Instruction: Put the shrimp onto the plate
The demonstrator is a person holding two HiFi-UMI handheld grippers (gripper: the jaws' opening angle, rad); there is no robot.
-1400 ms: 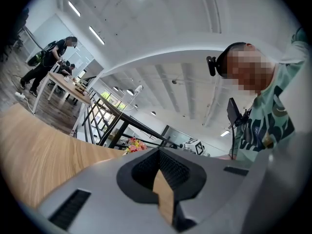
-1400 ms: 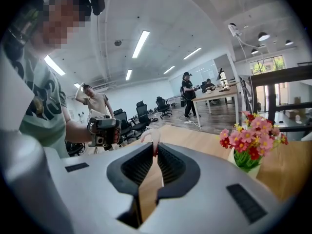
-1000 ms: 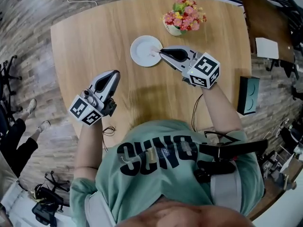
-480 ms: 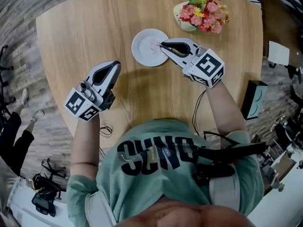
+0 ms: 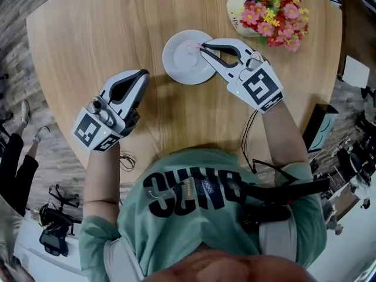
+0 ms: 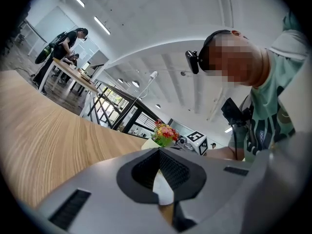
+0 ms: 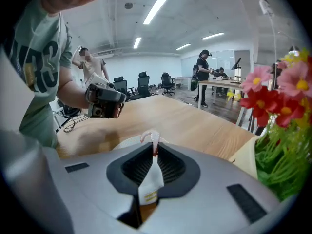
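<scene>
**Shrimp Pinched Over the Plate**

Your right hand-held gripper (image 5: 203, 46) was clamped on the shrimp (image 7: 150, 137), over the plate (image 5: 176, 72). The best move was probably to lower it near the plate's middle before releasing. Your left hand-held gripper (image 5: 142, 75) was closed and empty over the tabletop (image 5: 88, 34).

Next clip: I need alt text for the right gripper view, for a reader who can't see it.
The right gripper has its jaws shut on a small pink shrimp, held over a white plate on a wooden table. A bunch of pink and red flowers stands close at the right.
</scene>
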